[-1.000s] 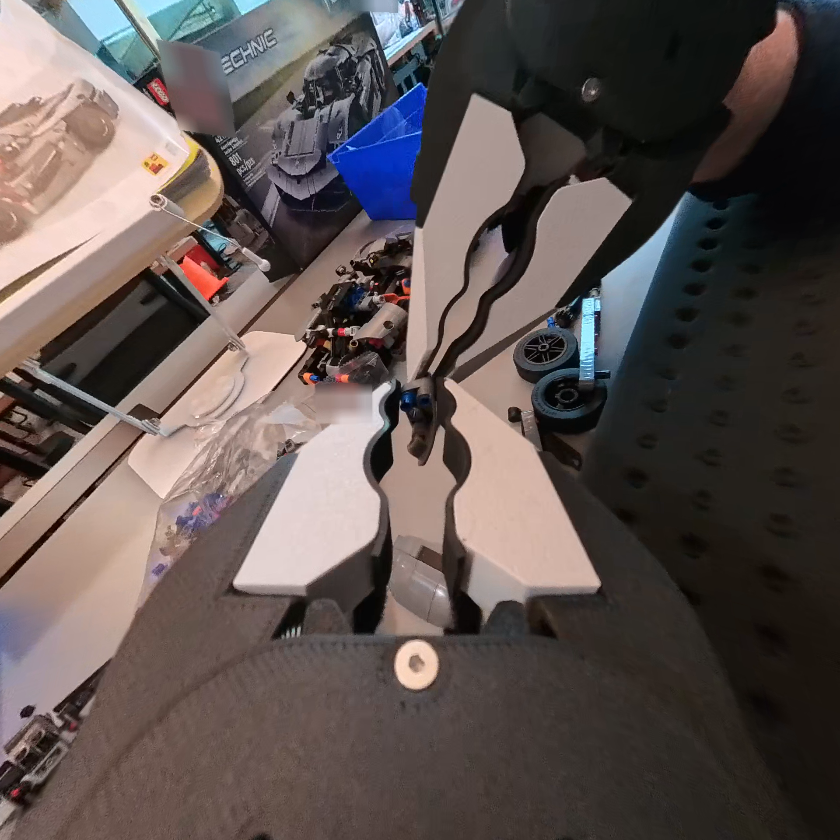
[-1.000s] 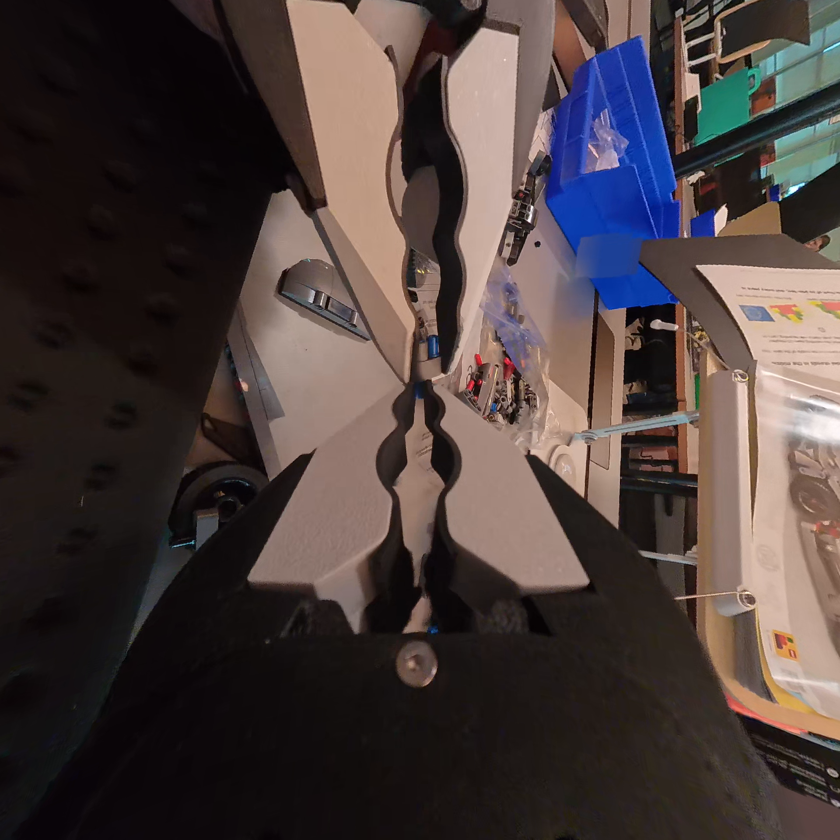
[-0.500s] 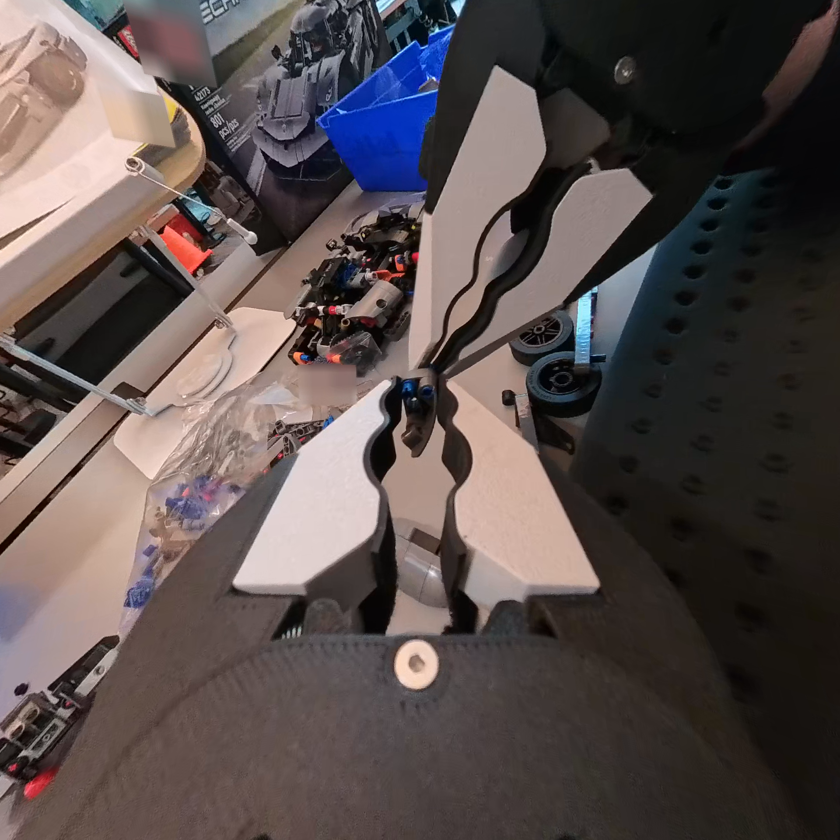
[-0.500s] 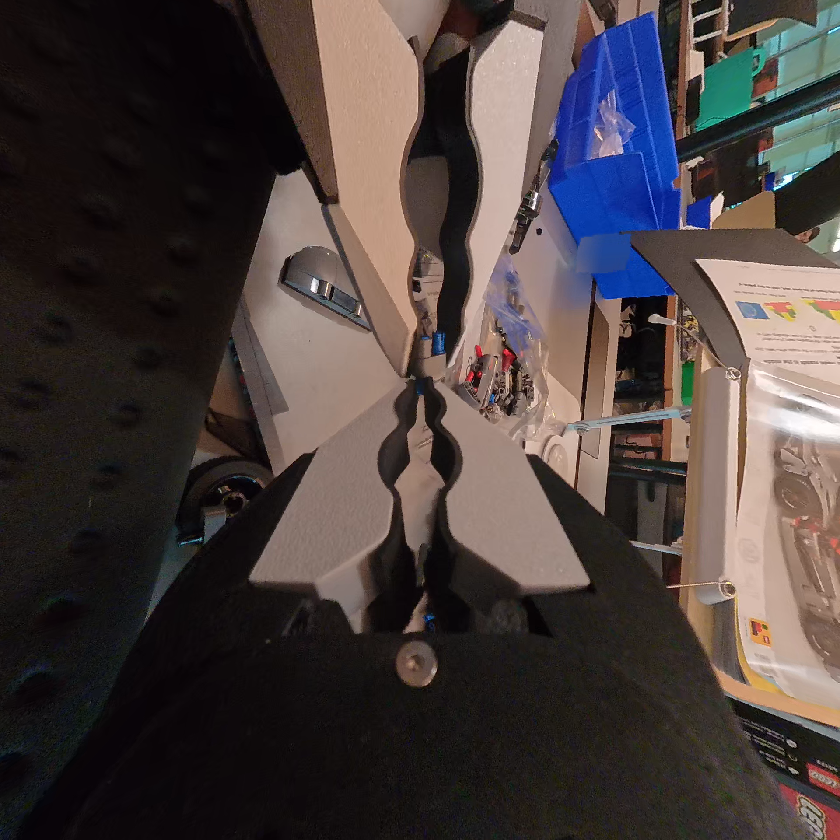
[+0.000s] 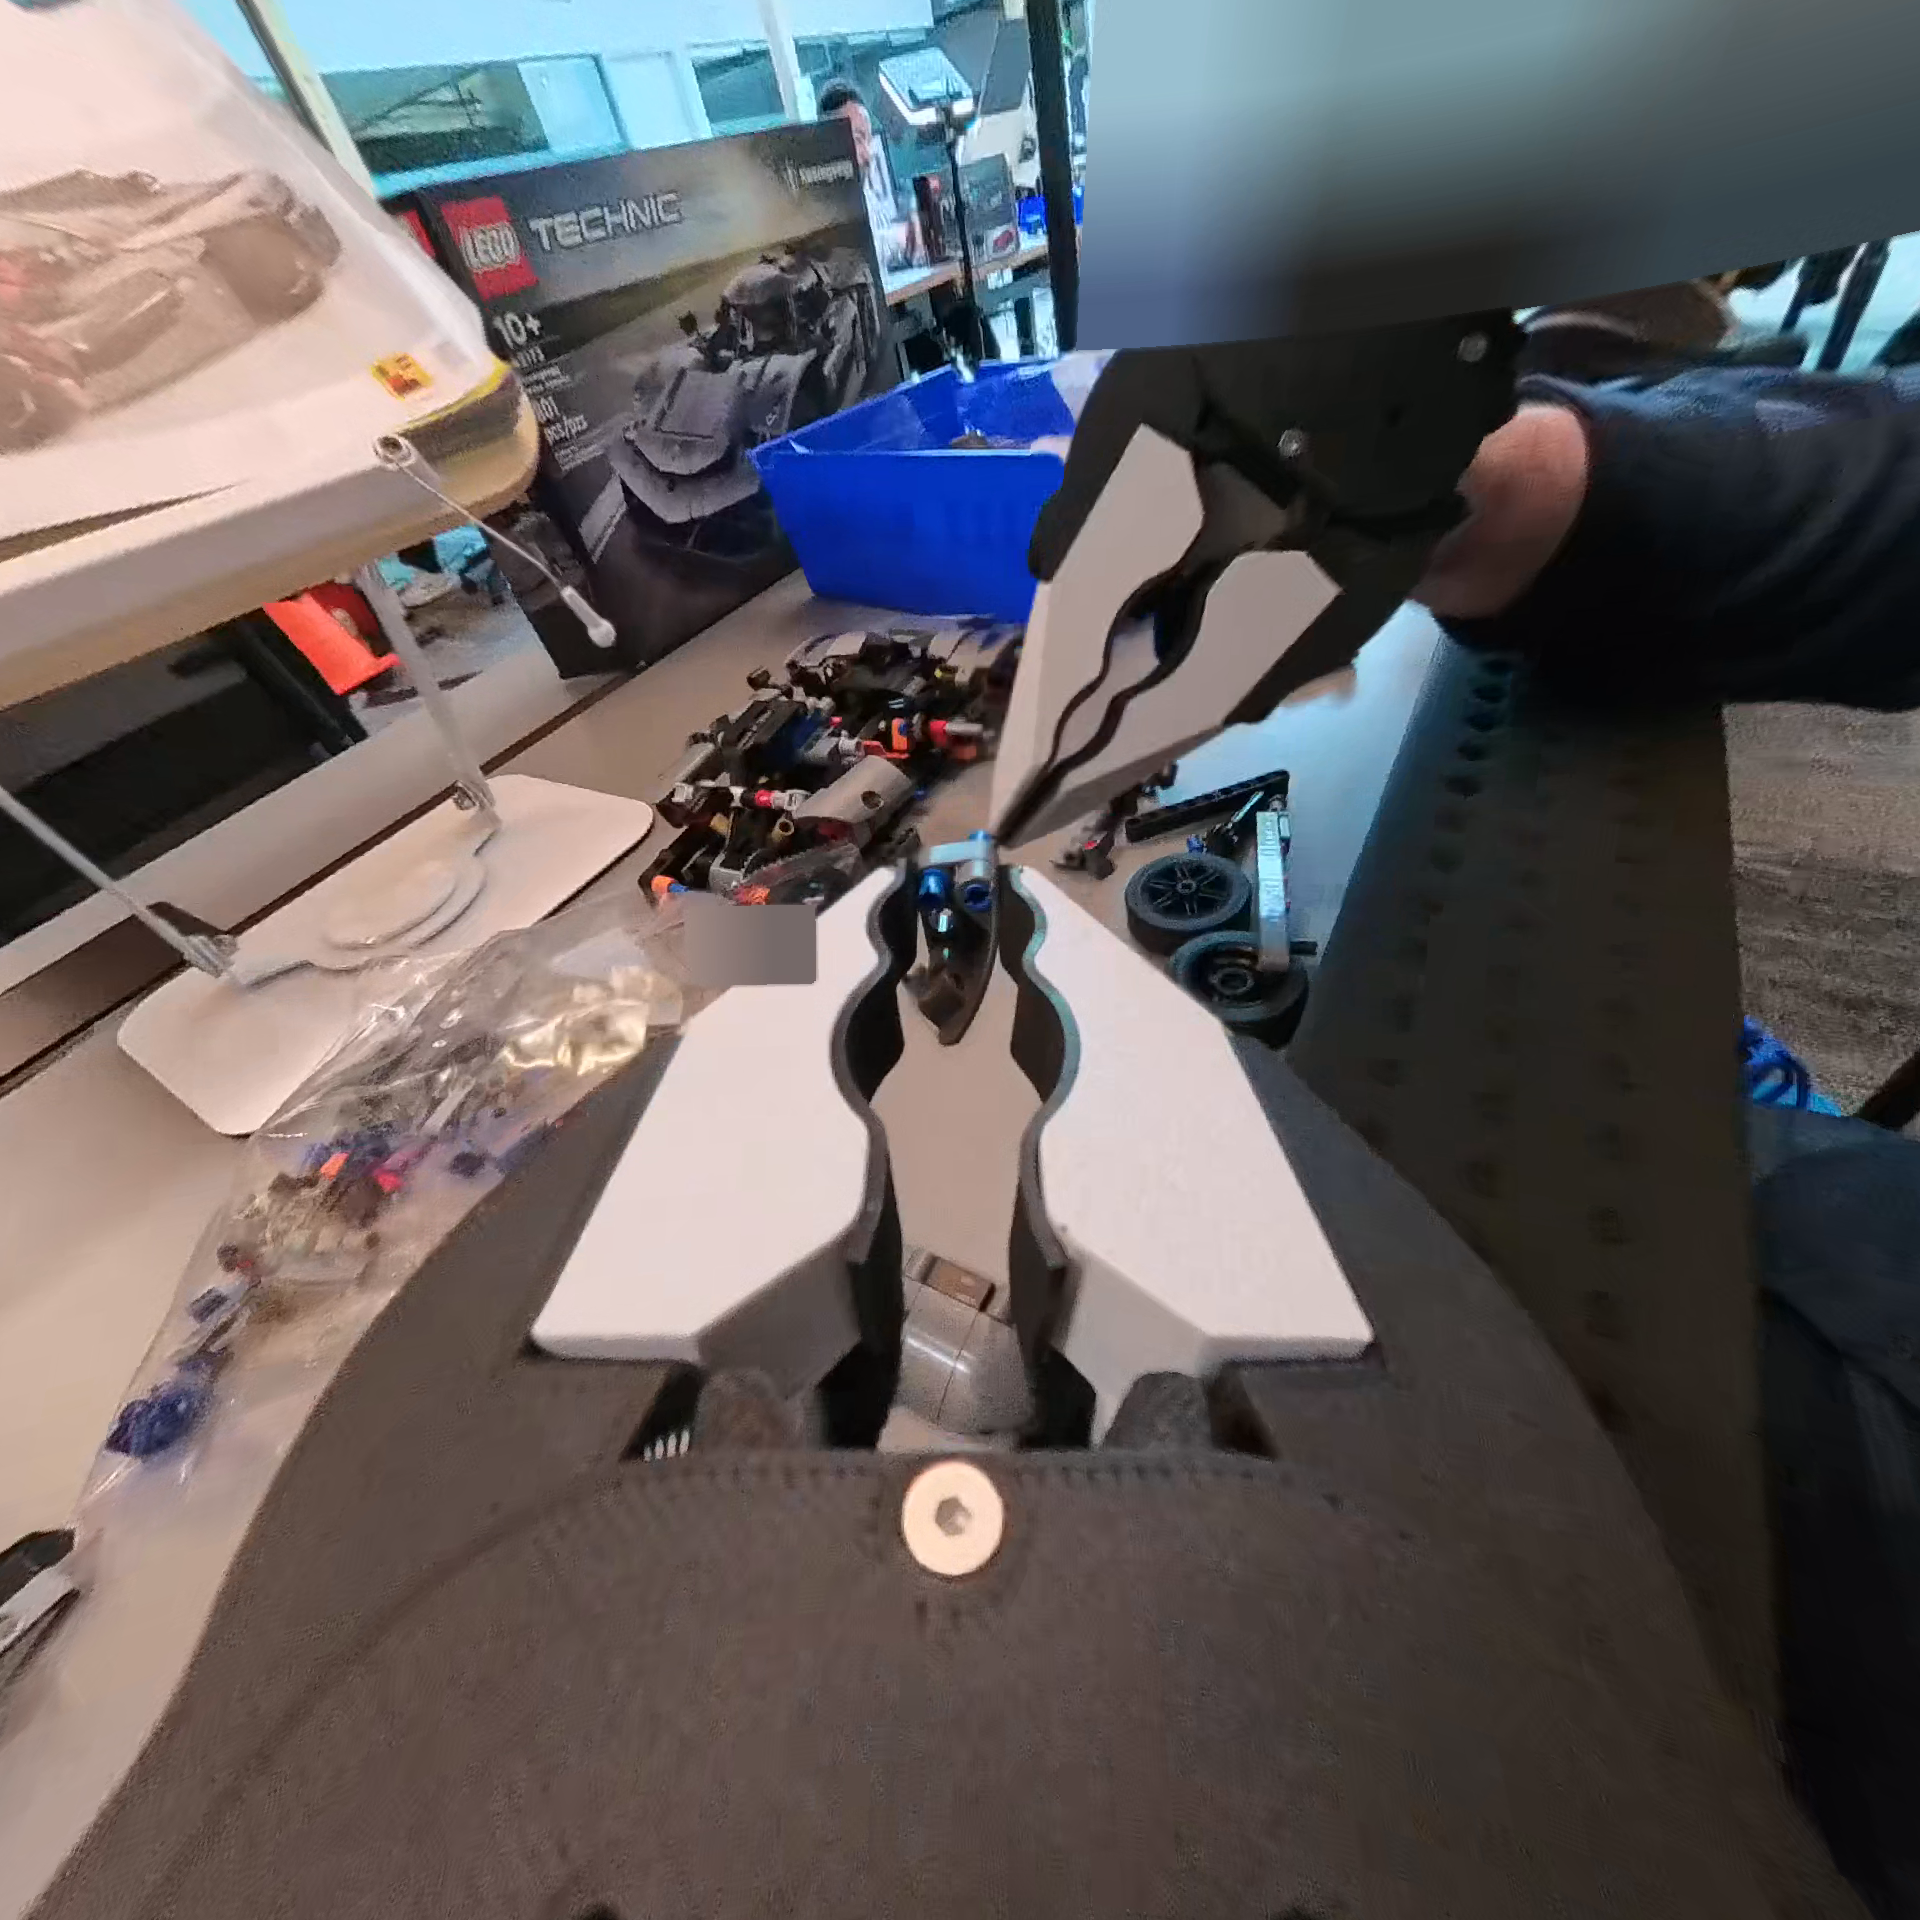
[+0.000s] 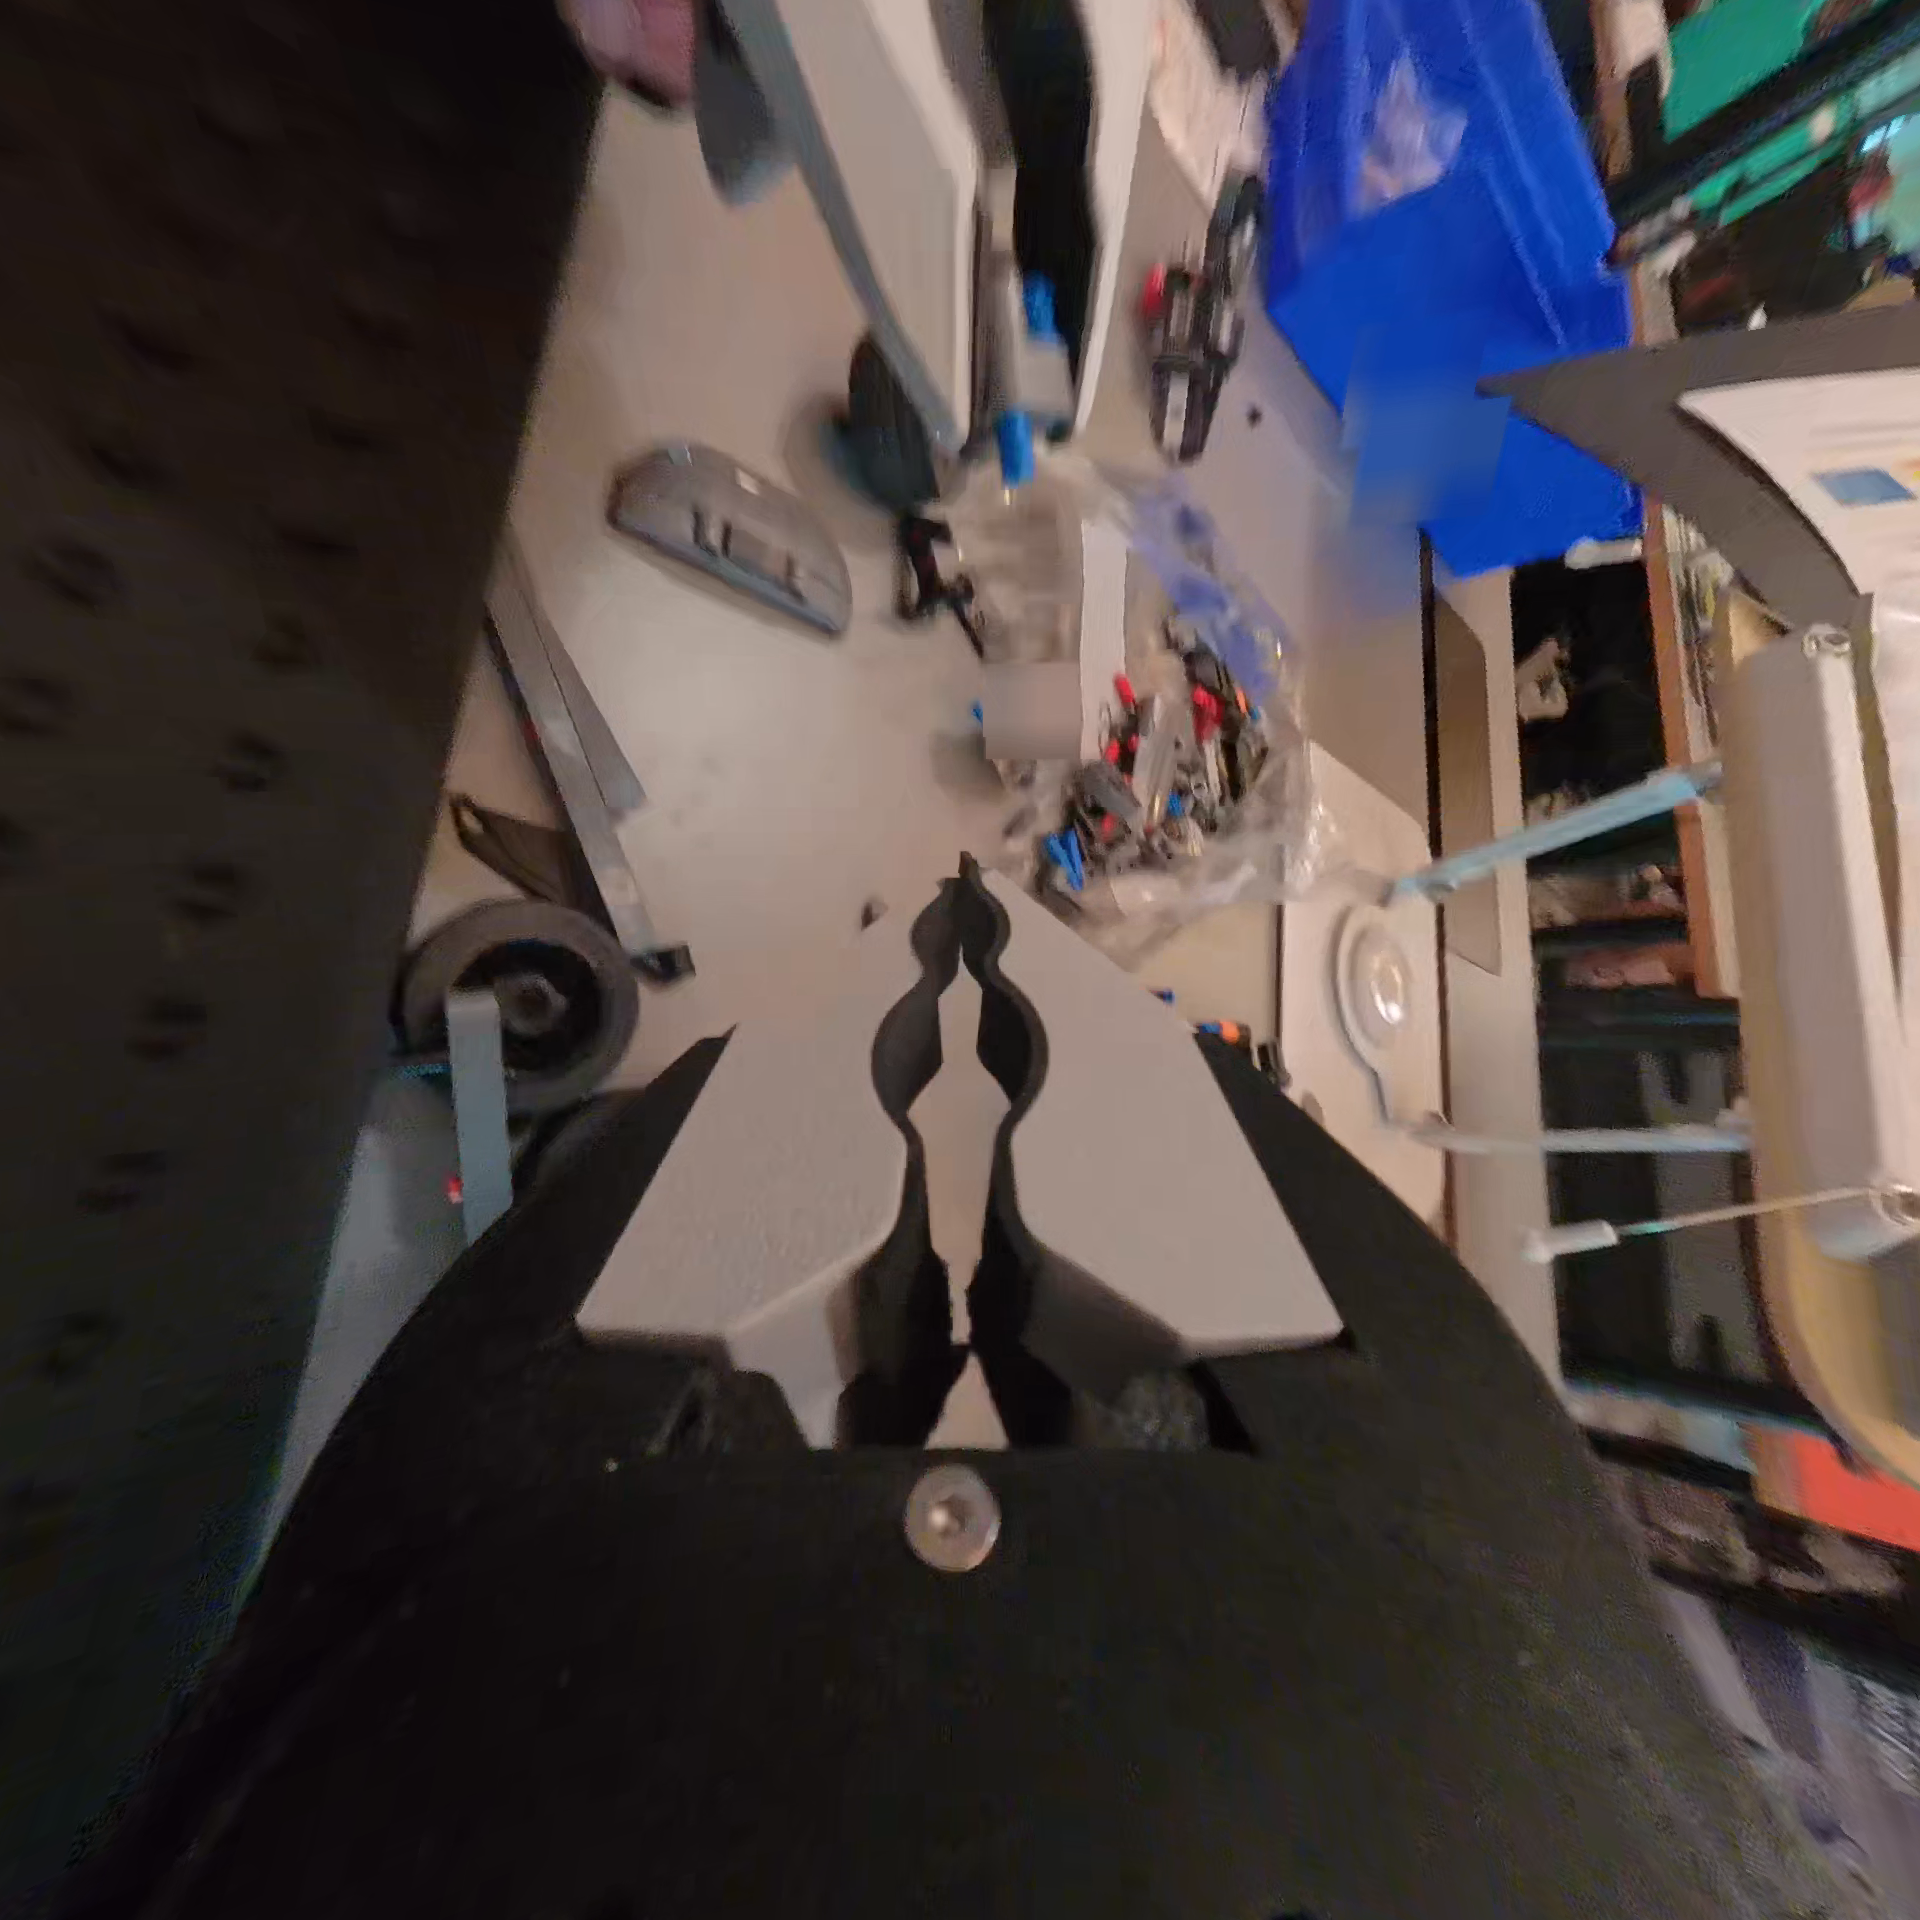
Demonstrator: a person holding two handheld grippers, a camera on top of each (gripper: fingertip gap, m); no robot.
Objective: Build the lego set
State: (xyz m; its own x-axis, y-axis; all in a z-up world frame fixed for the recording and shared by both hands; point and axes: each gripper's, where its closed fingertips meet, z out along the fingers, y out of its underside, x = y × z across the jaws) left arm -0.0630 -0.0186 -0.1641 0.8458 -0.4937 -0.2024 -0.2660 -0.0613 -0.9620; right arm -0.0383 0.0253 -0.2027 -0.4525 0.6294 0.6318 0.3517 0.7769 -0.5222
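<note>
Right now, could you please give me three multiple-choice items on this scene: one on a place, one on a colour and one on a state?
1. Where do the two black wheels lie? A on the floor; B loose on the table; C in a drawer.
2. What colour are the pins on the piece in the left gripper? A red; B yellow; C blue.
3. How is the right gripper? A wide open; B shut; C out of view.
Key: B, they sit bare on the tabletop; C, blue ends show between the fingers; B, its tips meet in its own view.
</note>
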